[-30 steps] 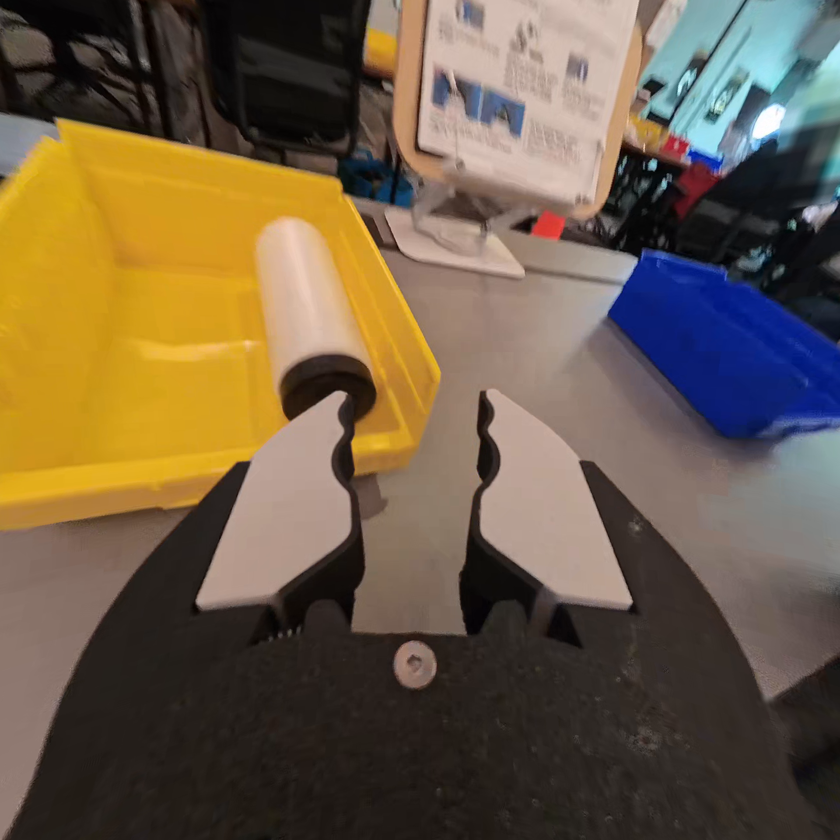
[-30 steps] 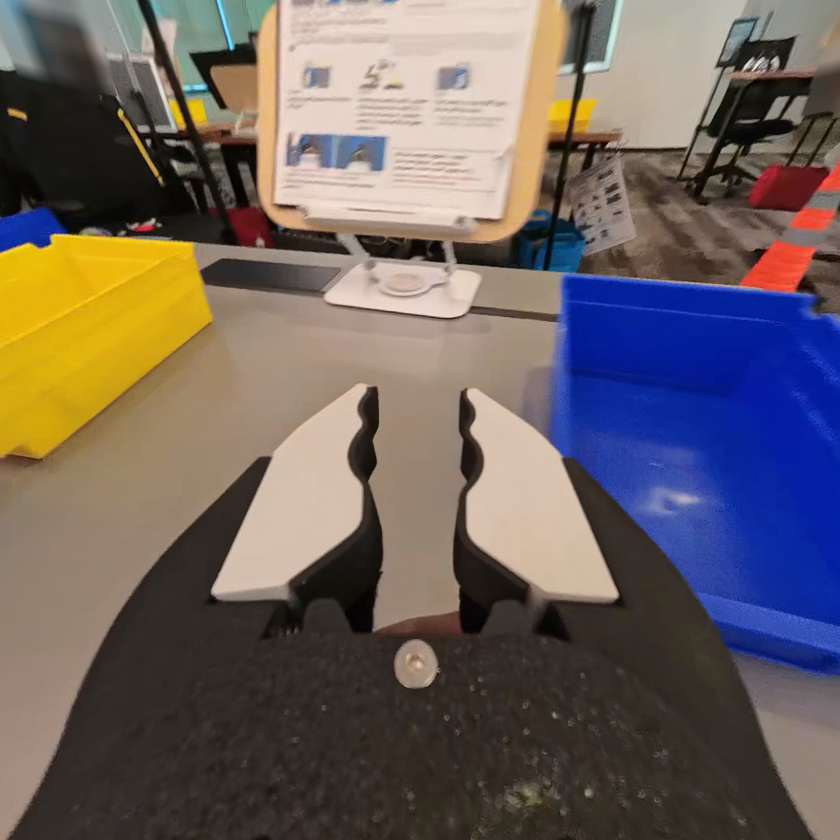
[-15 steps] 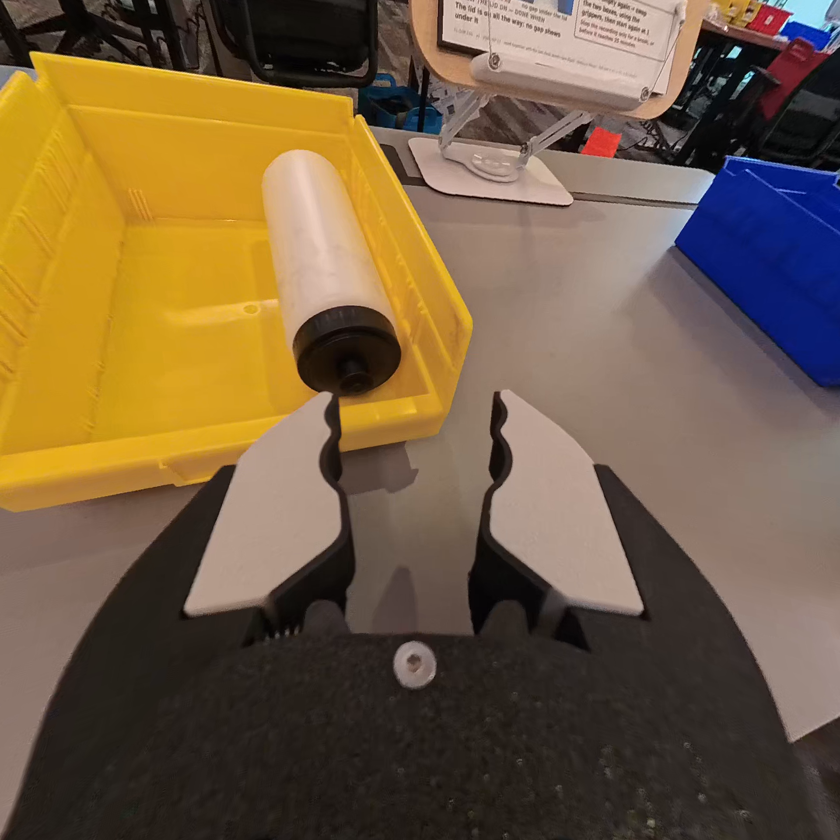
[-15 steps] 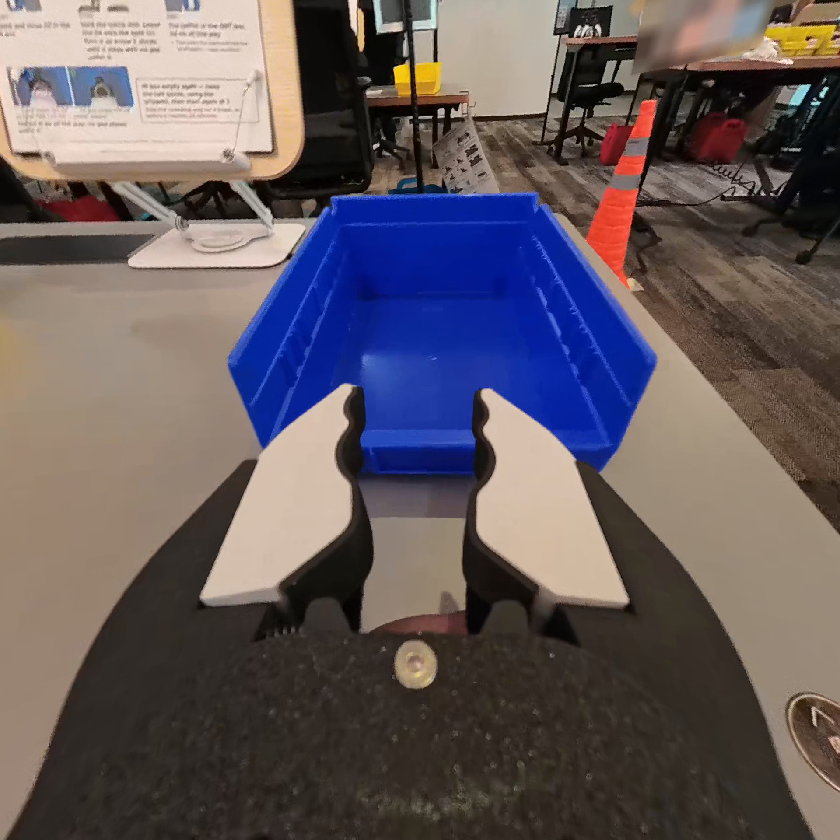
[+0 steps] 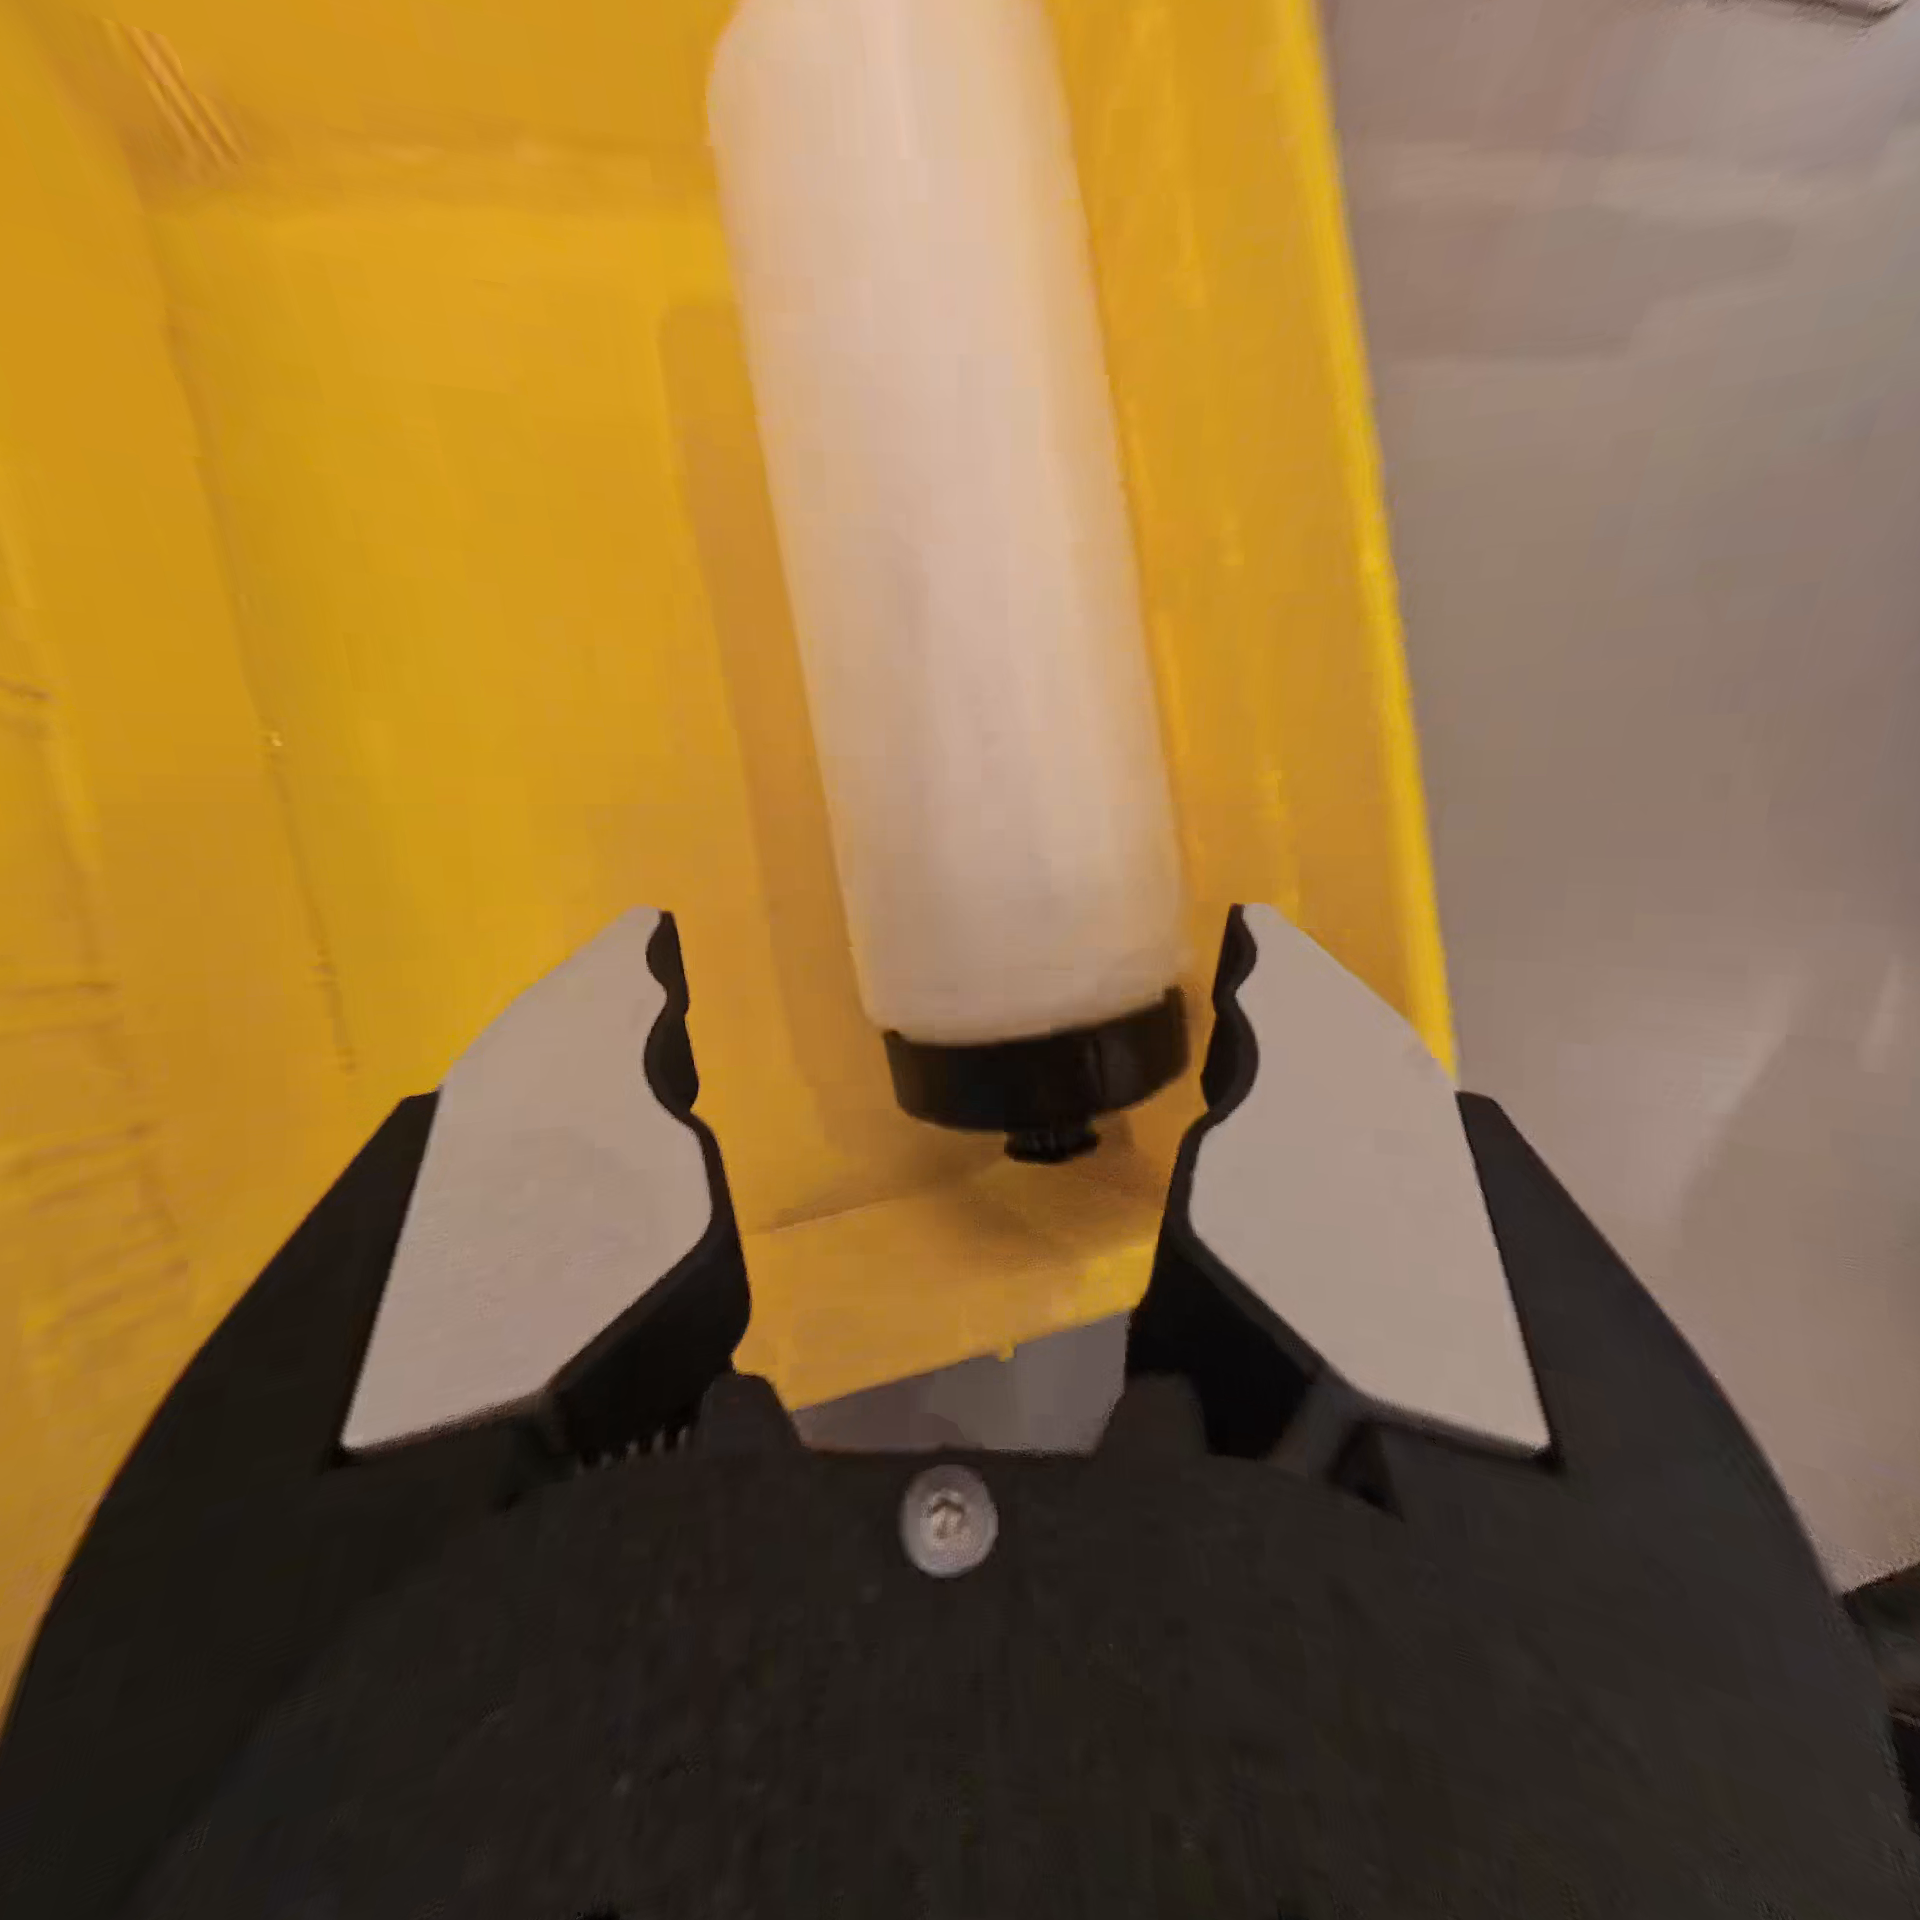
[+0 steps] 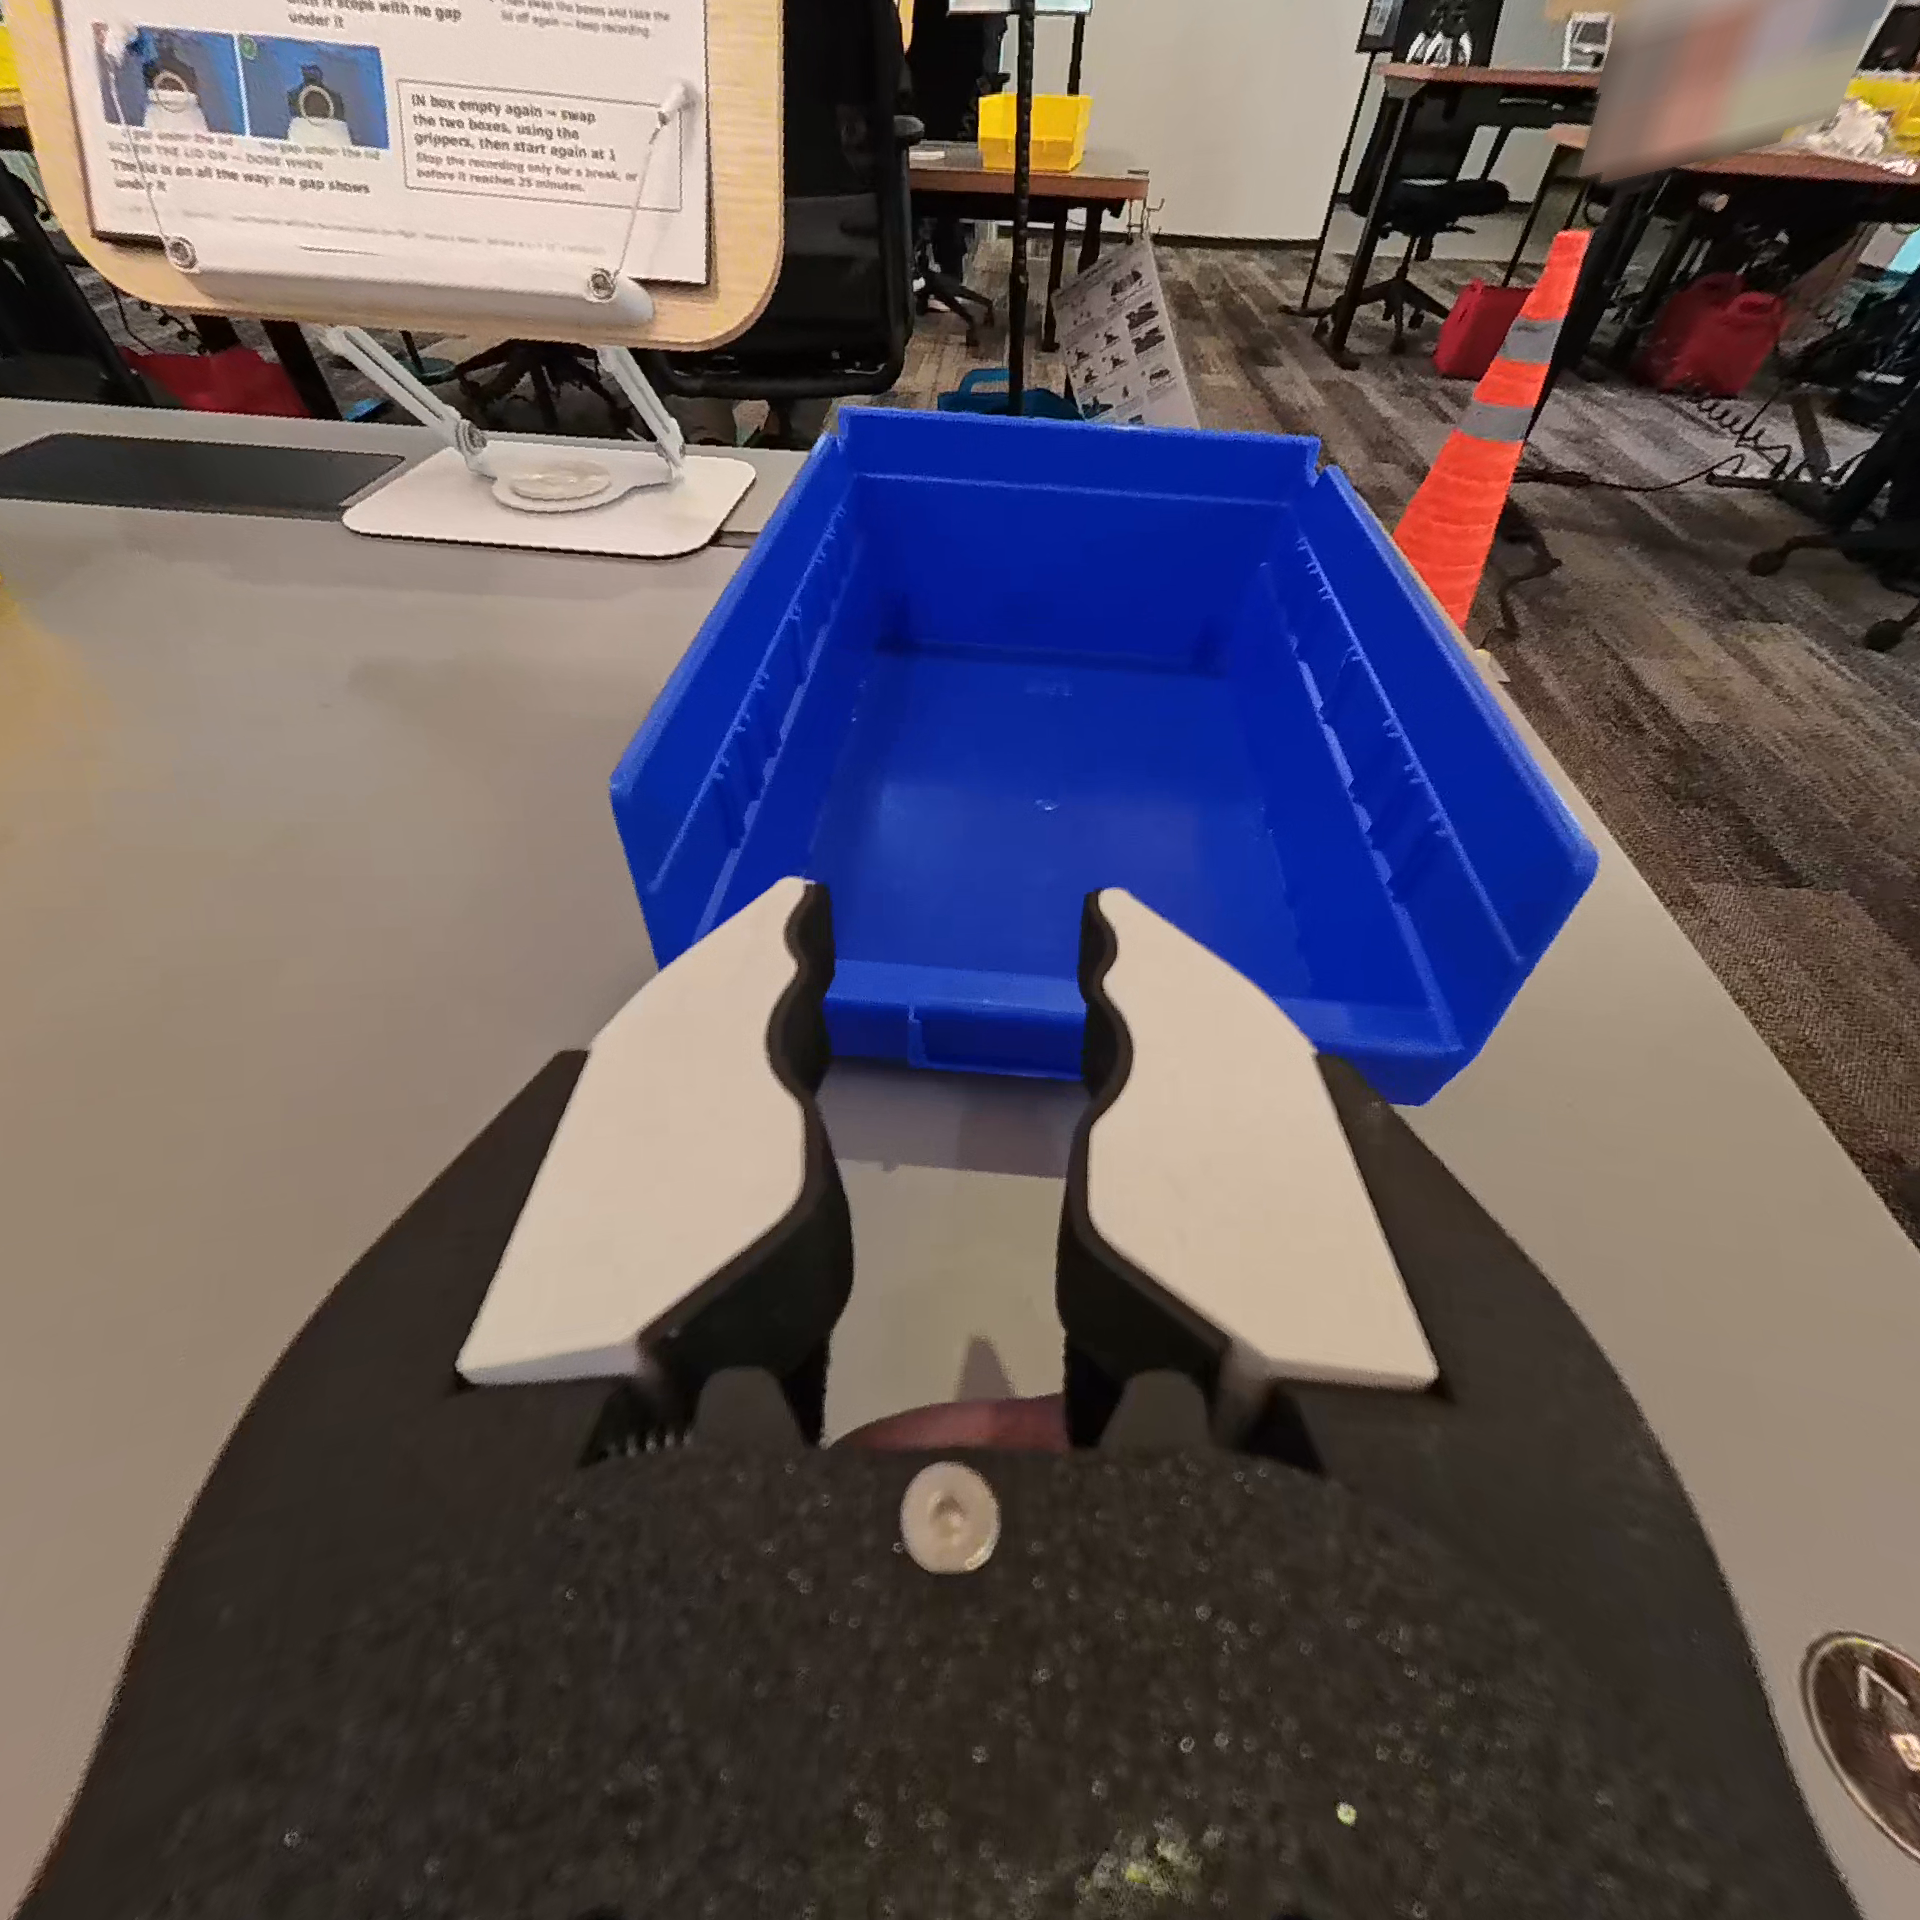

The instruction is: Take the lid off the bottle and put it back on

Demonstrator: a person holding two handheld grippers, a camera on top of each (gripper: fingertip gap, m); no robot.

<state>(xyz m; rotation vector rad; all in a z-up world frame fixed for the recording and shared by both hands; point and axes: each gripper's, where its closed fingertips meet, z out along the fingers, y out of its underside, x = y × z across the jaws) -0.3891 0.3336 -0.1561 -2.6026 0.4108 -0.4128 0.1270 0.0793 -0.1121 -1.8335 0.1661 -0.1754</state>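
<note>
A white bottle (image 5: pixel 935 520) with a black lid (image 5: pixel 1034 1065) lies on its side in a yellow bin (image 5: pixel 364 623), along the bin's right wall, lid end toward me. My left gripper (image 5: pixel 951 966) is open wide and hovers above the bin's front corner, its fingertips on either side of the lid end, not touching it. My right gripper (image 6: pixel 951 925) is open and empty above the grey table (image 6: pixel 260 831), just in front of an empty blue bin (image 6: pixel 1049 810).
A wooden board with printed sheets (image 6: pixel 405 156) stands on a white stand (image 6: pixel 551 499) at the table's back. The table's right edge runs past the blue bin; an orange cone (image 6: pixel 1475 457) and chairs are on the floor beyond.
My left gripper moved forward and down over the yellow bin, opened wider, and now straddles the bottle's lid end. My right gripper swung right to face the blue bin and moved slightly closer.
</note>
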